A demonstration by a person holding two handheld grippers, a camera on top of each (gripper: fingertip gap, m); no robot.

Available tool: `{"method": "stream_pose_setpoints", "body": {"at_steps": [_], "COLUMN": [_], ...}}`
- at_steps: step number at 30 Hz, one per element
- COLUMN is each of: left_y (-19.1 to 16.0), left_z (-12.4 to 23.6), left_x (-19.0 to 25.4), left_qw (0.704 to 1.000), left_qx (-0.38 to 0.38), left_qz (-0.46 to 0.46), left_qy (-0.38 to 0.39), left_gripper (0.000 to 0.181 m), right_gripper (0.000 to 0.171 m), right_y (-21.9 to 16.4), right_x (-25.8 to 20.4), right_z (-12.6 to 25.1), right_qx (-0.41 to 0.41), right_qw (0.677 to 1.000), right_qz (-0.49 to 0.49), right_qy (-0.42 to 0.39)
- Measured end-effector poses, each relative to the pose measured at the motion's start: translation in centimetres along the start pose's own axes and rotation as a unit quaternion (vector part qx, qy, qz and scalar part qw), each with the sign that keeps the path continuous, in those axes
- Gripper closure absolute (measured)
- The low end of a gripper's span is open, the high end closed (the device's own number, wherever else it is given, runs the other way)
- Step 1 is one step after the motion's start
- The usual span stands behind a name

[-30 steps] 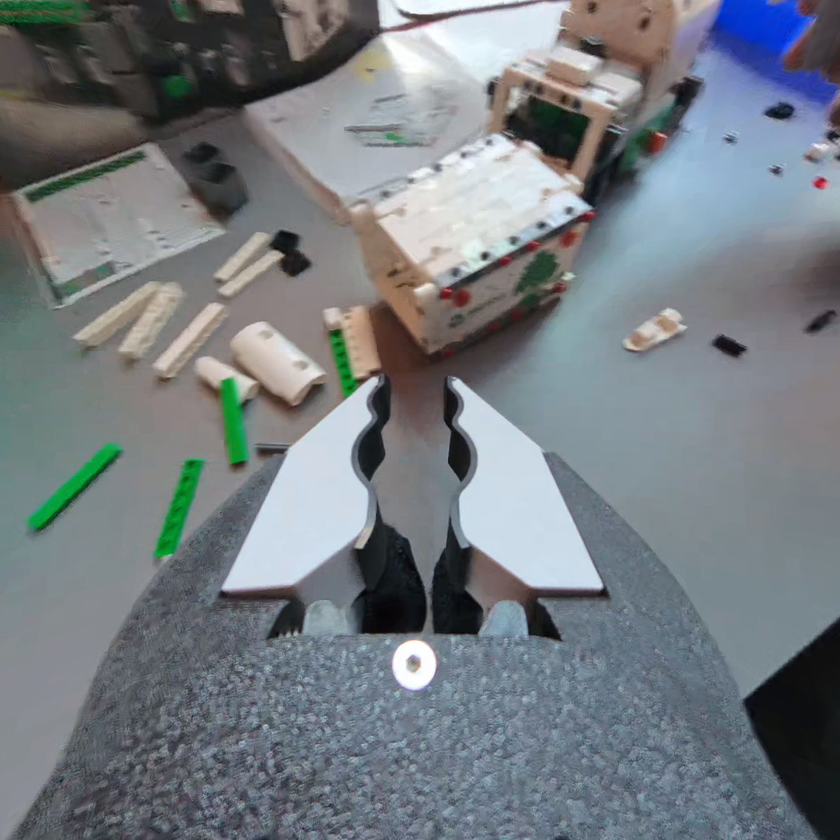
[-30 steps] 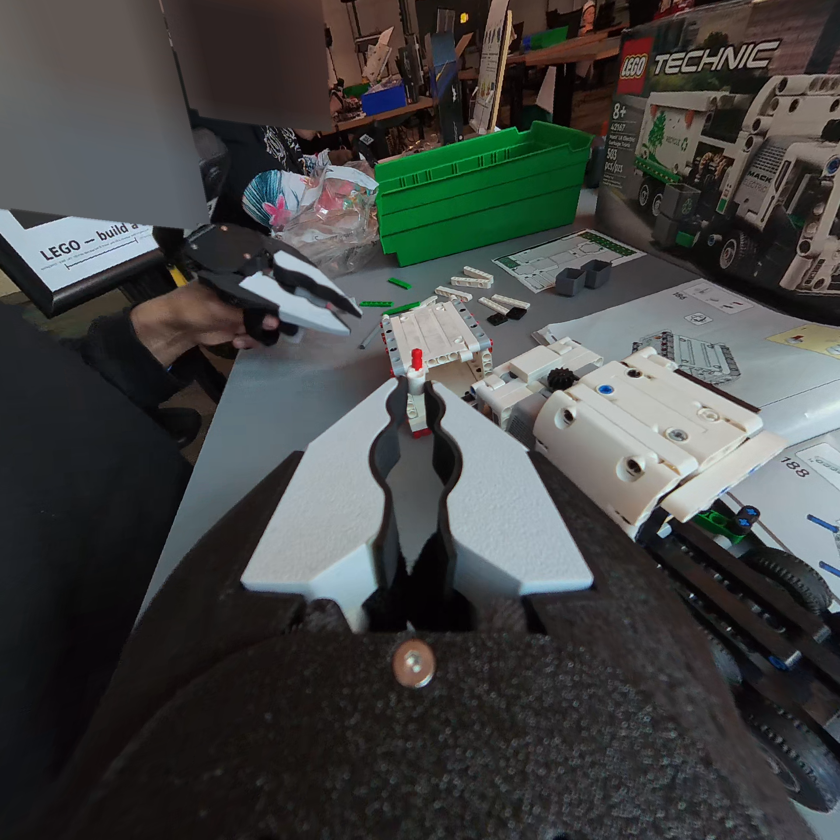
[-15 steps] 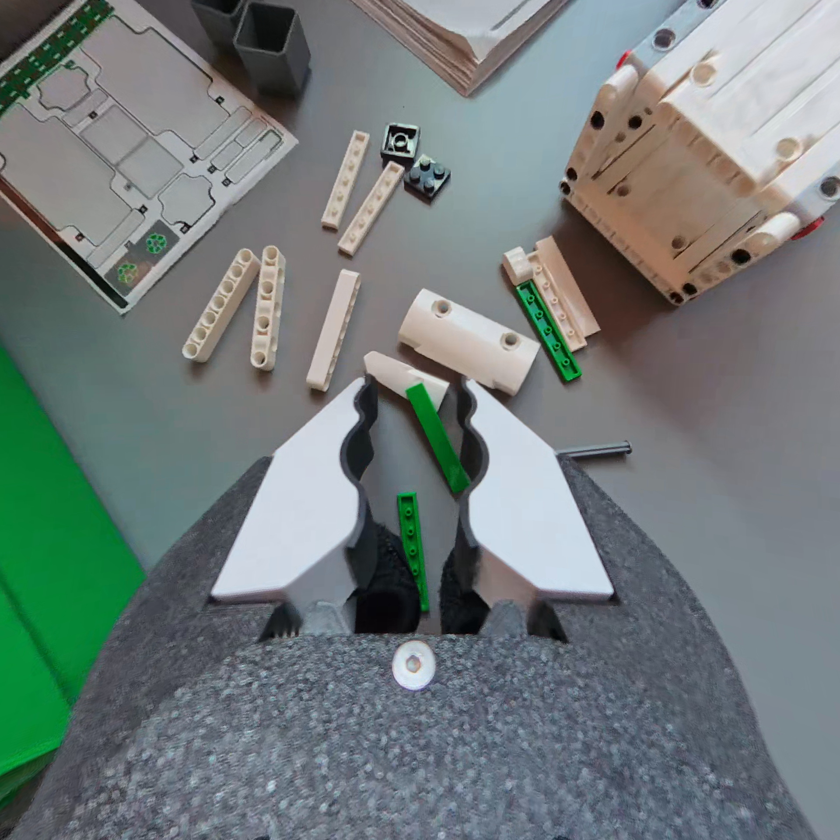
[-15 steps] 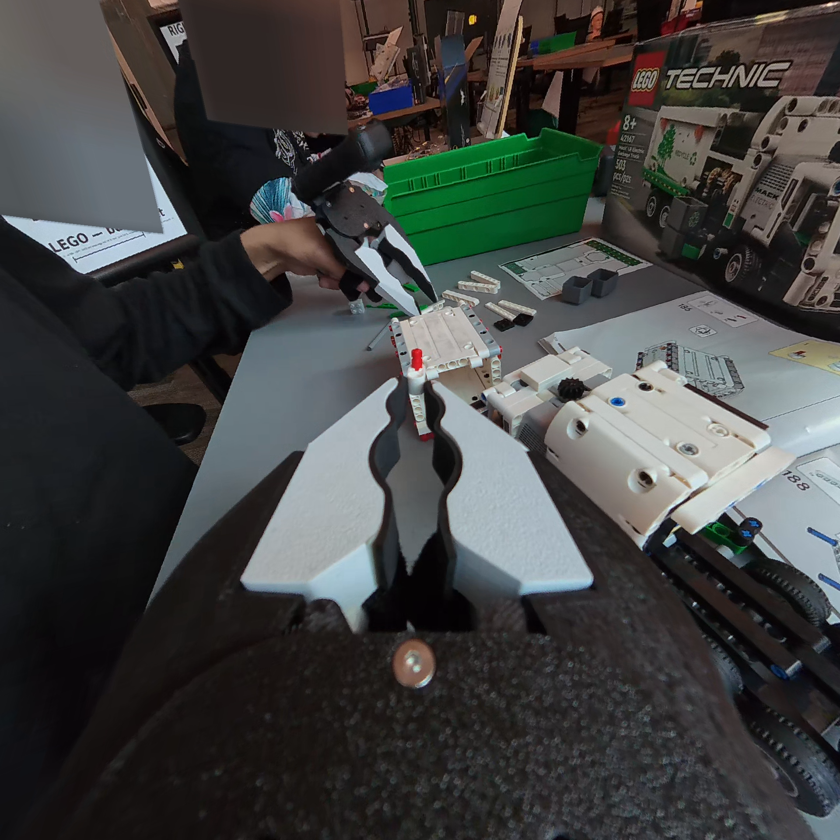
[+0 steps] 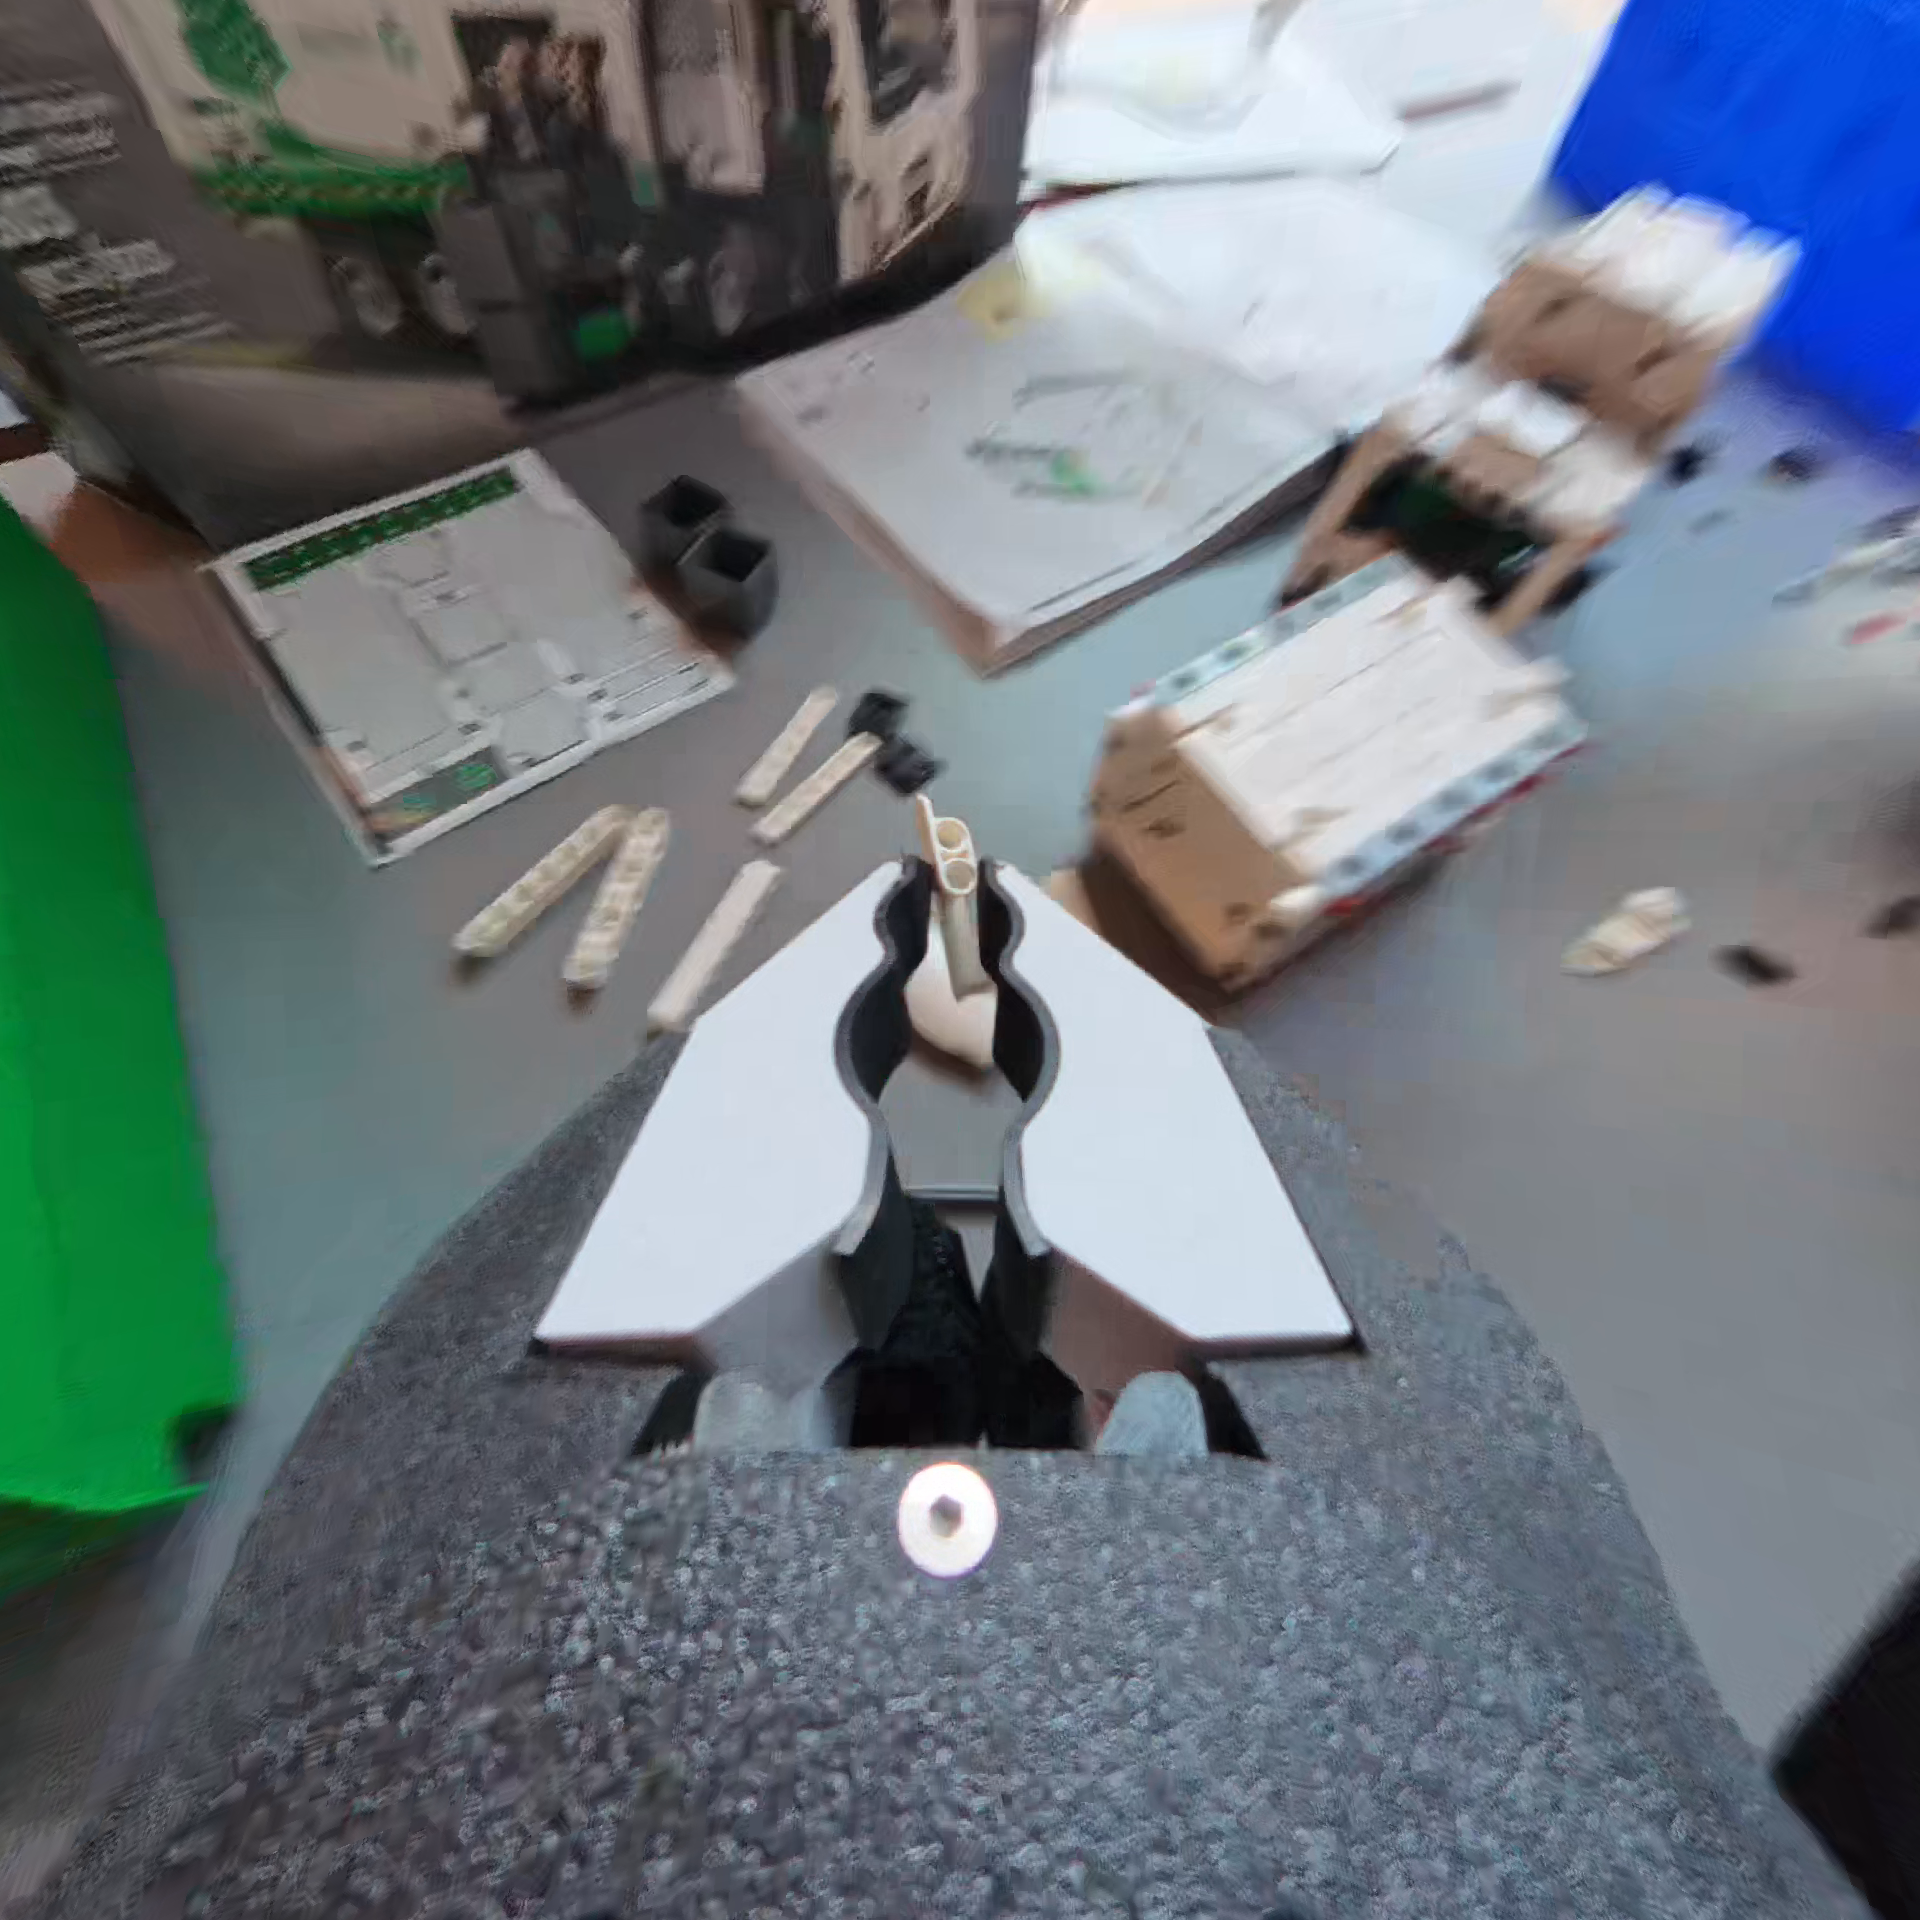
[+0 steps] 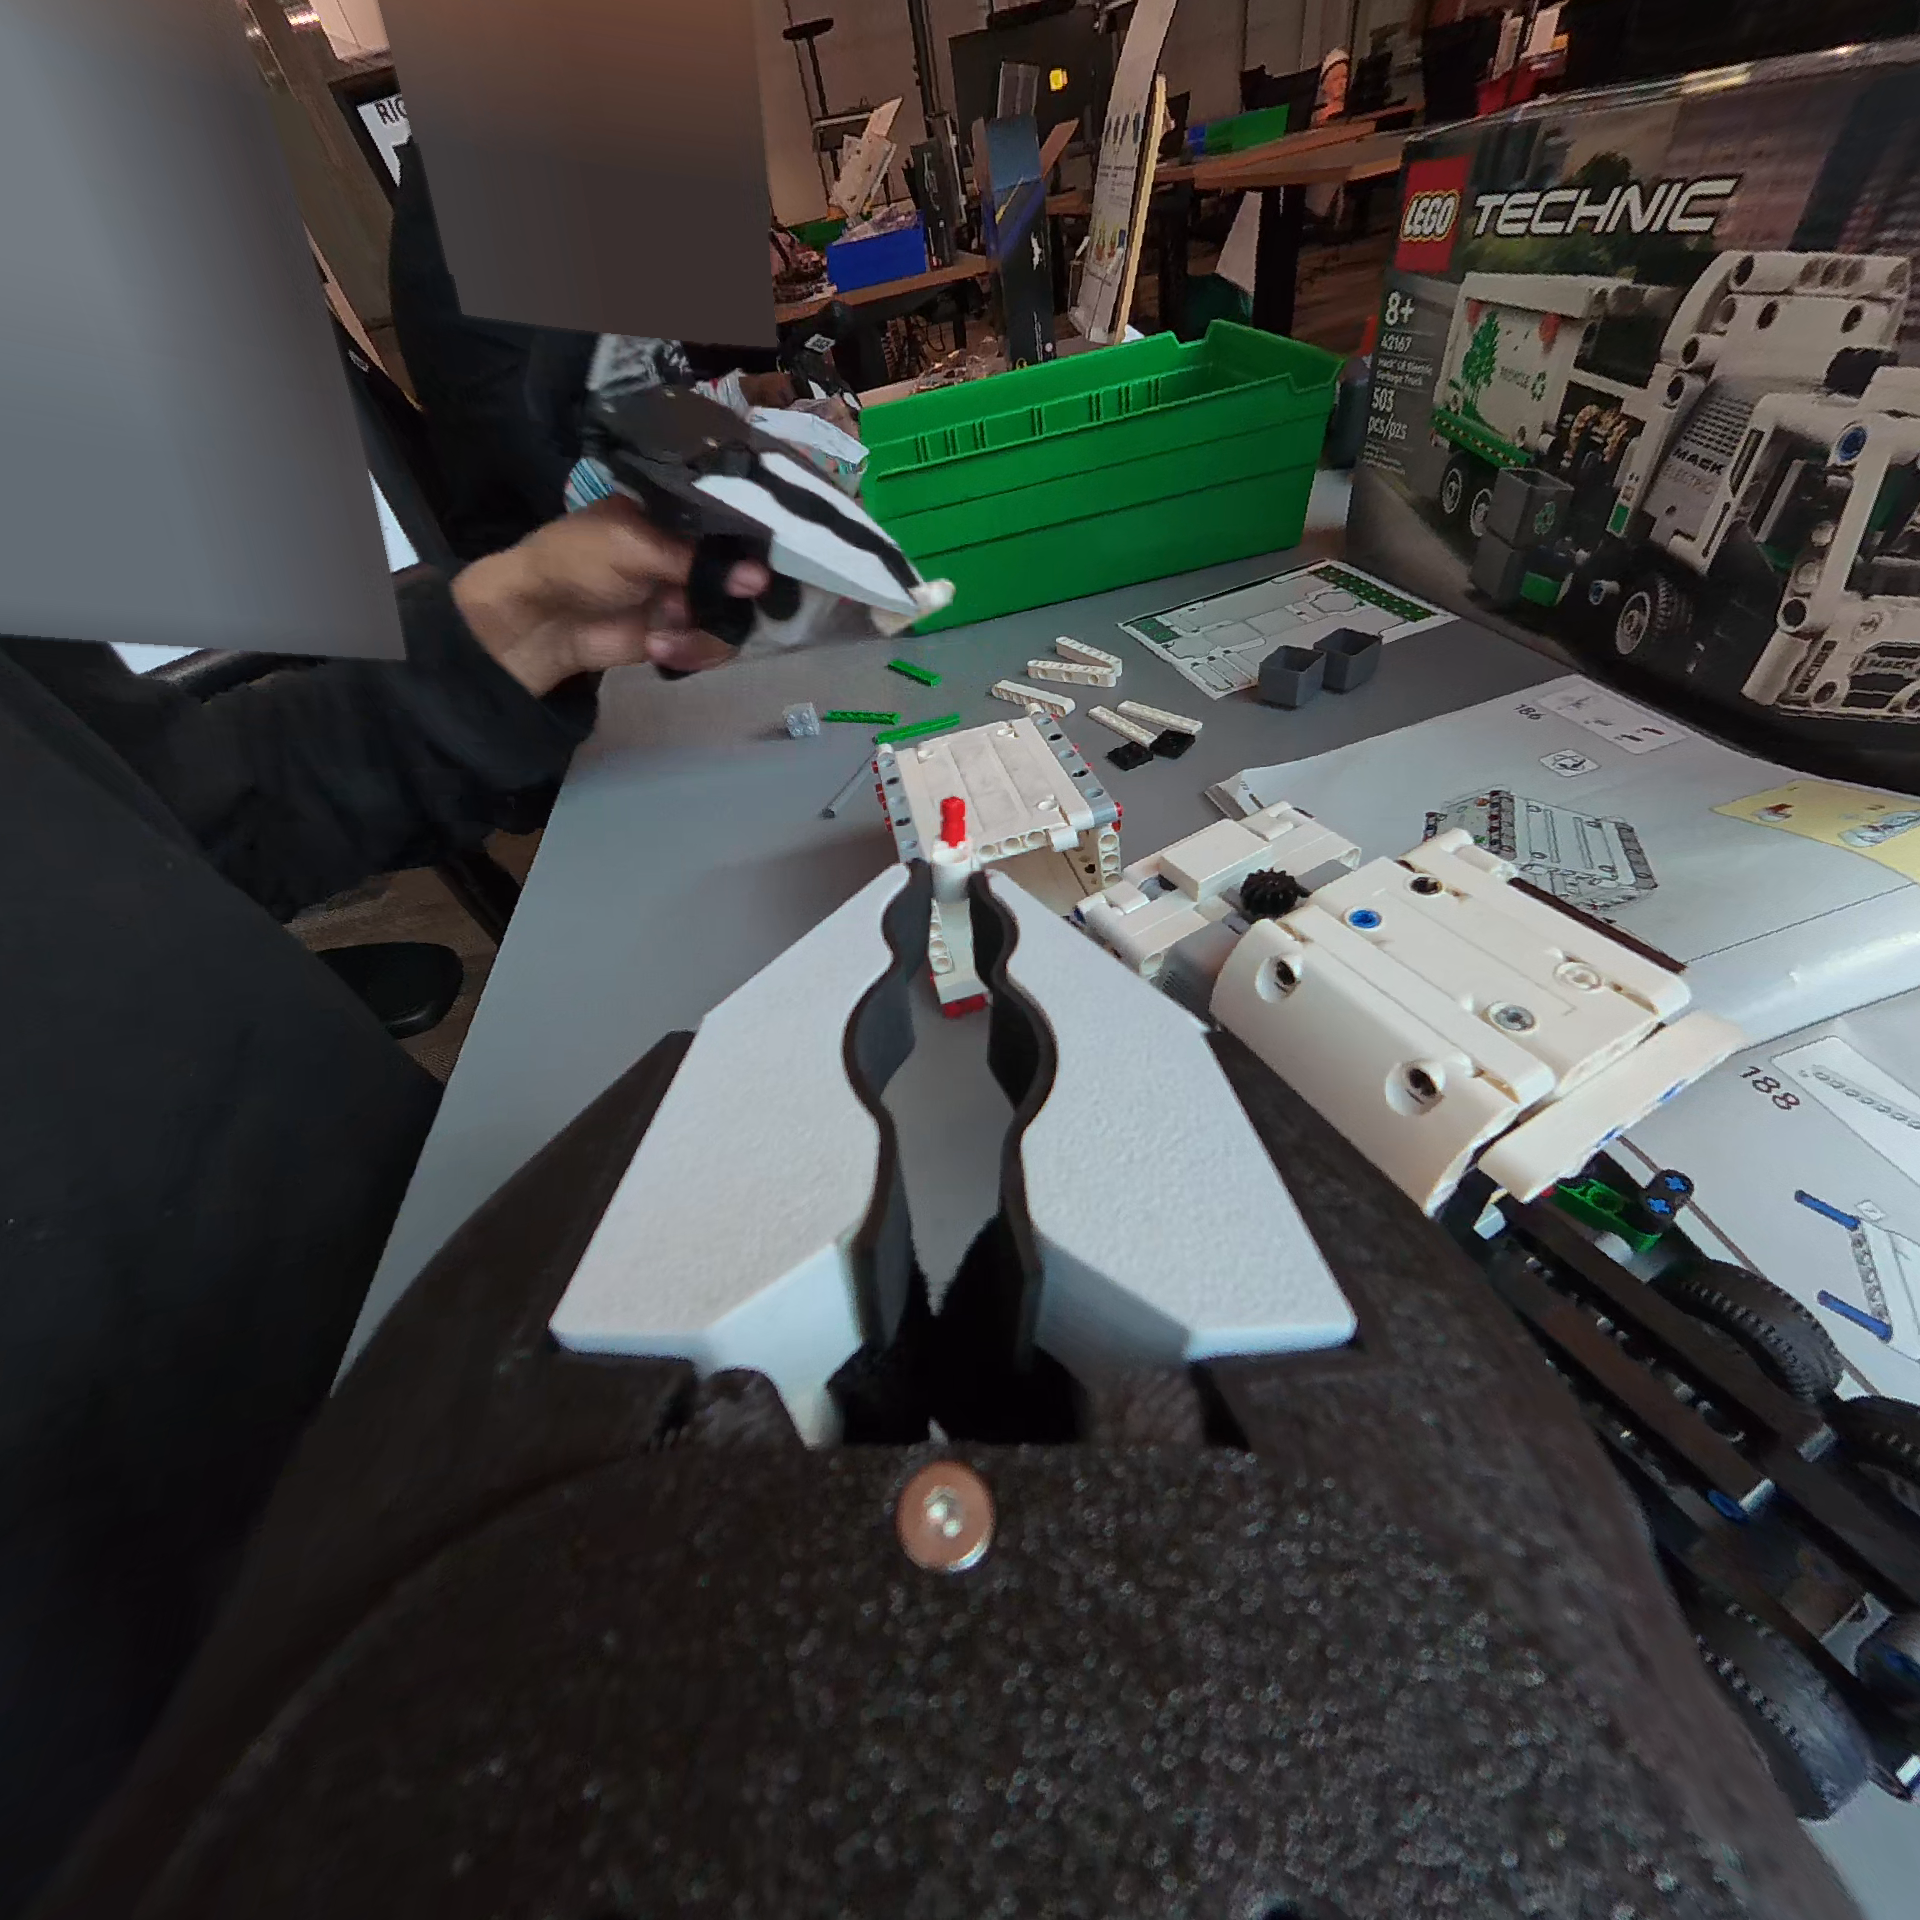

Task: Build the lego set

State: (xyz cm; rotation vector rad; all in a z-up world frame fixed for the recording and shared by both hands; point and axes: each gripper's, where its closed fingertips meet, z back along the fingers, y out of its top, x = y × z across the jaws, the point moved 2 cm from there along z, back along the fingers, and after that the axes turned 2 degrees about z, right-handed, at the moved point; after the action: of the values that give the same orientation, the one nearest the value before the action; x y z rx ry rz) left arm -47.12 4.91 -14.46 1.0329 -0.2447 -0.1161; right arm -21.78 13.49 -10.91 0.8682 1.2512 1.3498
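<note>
My left gripper (image 5: 951,881) is shut on a white curved panel piece (image 5: 948,1013) and holds it above the grey table. It shows in the right wrist view too (image 6: 906,605), held by a hand at the left. My right gripper (image 6: 948,883) is shut on a small white assembly (image 6: 951,940) with a red pin (image 6: 952,821) on top. The white box body (image 6: 997,774) stands just behind it and also shows in the left wrist view (image 5: 1340,748). The white truck cab on its black chassis (image 6: 1434,987) lies to the right.
Loose white beams (image 5: 582,883) and green strips (image 6: 914,722) lie on the table. Also here are a green bin (image 6: 1091,457), the set's box (image 6: 1662,364), an open instruction booklet (image 6: 1558,800), a sticker sheet (image 5: 457,655) and two small grey bins (image 6: 1320,665).
My left gripper dropped over the loose parts, shut on the white curved panel piece and lifted it. My right gripper has stayed in place with its assembly.
</note>
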Motion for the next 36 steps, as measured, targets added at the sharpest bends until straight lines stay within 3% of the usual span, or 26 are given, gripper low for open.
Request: {"method": "stream_pose_setpoints", "body": {"at_steps": [1, 2, 4, 6, 8, 14, 20, 27, 32, 36], "left_y": [0.6, 0.4, -2.2, -5.2, -6.8, -8.0, -8.9, -7.3, -6.6, -7.4], "left_z": [0.7, 0.9, -0.4, -2.2, -3.8, -5.9, -6.6, -6.0, -7.3, -8.6], "left_x": [3.6, 7.4, 13.7, 18.1, 19.8, 21.4, 21.1, 19.8, 17.0, 17.9], "left_qw": [0.997, 0.988, 0.967, 0.953, 0.959, 0.973, 0.975, 0.982, 0.973, 0.963], "left_qx": [0.032, 0.044, -0.003, -0.062, -0.091, -0.13, -0.153, -0.102, -0.104, -0.133], "left_qz": [0.037, 0.08, 0.154, 0.182, 0.156, 0.052, 0.018, -0.03, -0.16, -0.167], "left_qy": [-0.061, -0.125, -0.204, -0.236, -0.219, -0.182, -0.163, -0.158, -0.129, -0.164], "left_gripper": [0.175, 0.175, 0.175, 0.175, 0.175, 0.175, 0.171, 0.155, 0.156, 0.162], "right_gripper": [0.166, 0.166, 0.166, 0.166, 0.166, 0.166, 0.166, 0.166, 0.166, 0.166], "right_y": [-0.1, -0.1, 0.0, 0.0, -0.1, 0.1, 0.4, 0.2, 0.2, 0.0], "right_x": [0.1, 0.2, 0.2, 0.1, -0.1, -0.4, -0.4, -0.5, -0.6, -0.4], "right_z": [0.0, 0.0, 0.1, 0.0, 0.0, -0.1, 0.1, 0.0, 0.0, -0.1], "right_qx": [-0.002, -0.003, -0.003, -0.001, -0.002, 0.002, 0.006, 0.003, 0.001, -0.002], "right_qw": [1.0, 1.0, 1.0, 1.0, 1.0, 1.0, 1.0, 1.0, 1.0, 1.0], "right_qz": [0.0, 0.001, 0.002, 0.001, -0.001, -0.002, -0.001, -0.004, -0.004, -0.006], "right_qy": [-0.003, -0.005, -0.005, -0.001, 0.005, 0.012, 0.01, 0.014, 0.017, 0.015]}}
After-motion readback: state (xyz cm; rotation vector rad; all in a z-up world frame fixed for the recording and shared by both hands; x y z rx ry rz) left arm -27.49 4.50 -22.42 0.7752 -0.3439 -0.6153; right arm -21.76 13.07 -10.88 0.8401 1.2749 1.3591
